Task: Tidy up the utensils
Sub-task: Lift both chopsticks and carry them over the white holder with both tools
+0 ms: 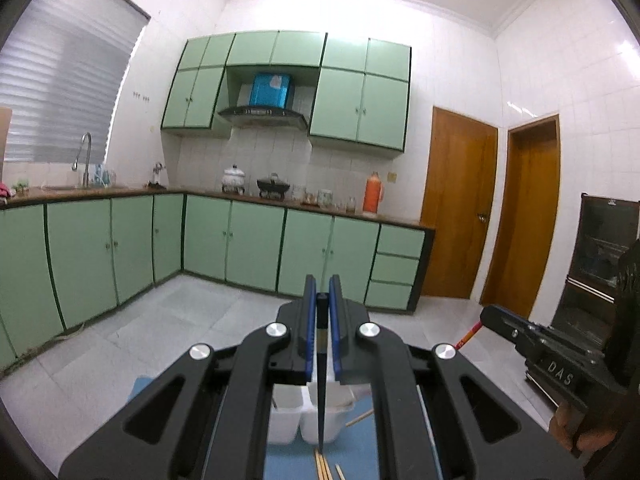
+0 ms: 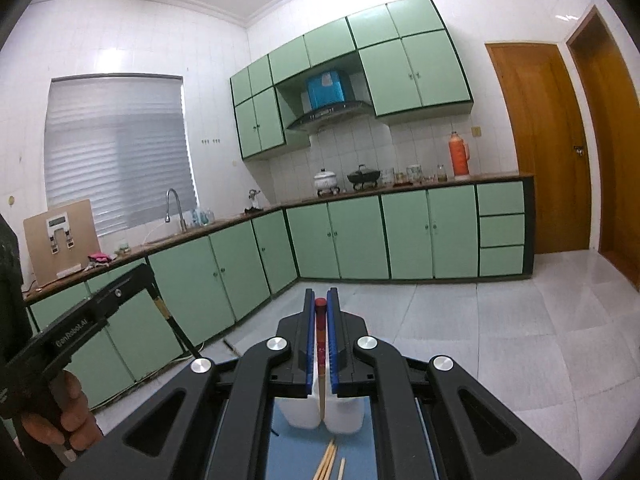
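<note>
Chopsticks lifted, one in each gripper

Chopsticks are what we hold now: our left gripper (image 1: 321, 292) pinches a black chopstick (image 1: 321, 400) between its blue pads, tip hanging down toward the white bins (image 1: 304, 420), and our right gripper (image 2: 320, 300) pinches a red-topped chopstick (image 2: 320, 344) the same way, its pale tip pointing at the seam between the two bins. Both sets of jaws are pressed tight on their sticks, with no slack showing.

We judge the step in hand to be the carry: each stick is up off the blue mat (image 2: 360, 456) and hangs over the bins, not yet dropped in. The next move calls for lowering each tip into a bin without catching the rim, then parting the jaws only once the stick is well inside. Which bin suits which stick we cannot say from here.

Counting: two grippers, two held sticks, two white bins side by side and touching. On the mat in front of the bins lie loose wooden sticks (image 2: 328, 460), perhaps four in the right view, though our own gripper body hides part of the mat and more may lie under it. One more pale stick (image 1: 359, 417) rests just beside the right-hand bin in the left view
</note>
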### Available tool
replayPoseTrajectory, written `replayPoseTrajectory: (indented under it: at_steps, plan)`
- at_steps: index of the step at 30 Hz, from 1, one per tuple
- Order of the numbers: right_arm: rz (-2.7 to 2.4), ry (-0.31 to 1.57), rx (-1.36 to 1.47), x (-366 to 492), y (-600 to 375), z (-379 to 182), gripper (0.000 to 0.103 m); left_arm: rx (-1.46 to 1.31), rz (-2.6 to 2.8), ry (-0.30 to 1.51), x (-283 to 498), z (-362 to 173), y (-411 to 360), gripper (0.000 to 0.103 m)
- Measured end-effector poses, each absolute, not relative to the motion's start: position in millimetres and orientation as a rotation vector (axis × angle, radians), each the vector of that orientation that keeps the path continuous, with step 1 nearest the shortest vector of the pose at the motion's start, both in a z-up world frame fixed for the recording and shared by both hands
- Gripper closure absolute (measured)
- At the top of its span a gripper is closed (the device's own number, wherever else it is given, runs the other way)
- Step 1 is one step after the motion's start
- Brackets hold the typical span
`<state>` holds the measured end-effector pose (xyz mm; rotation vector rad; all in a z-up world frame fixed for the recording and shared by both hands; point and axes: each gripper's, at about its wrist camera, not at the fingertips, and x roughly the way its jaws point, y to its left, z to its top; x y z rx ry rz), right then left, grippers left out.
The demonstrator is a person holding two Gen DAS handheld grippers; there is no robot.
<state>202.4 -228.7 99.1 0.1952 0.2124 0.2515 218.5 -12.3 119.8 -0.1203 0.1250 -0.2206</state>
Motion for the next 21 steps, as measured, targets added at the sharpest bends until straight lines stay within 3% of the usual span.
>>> replayPoseTrajectory:
  at_steps: [10,21]
  plan:
    - [0.218,0.202,0.178,256,-218,105,0.097,-0.139,-0.173,0.069,275,136,-13,0.098]
    - [0.214,0.291,0.130,309,-200,72,0.097,-0.156,-0.138,0.168,345,85,-7,0.098]
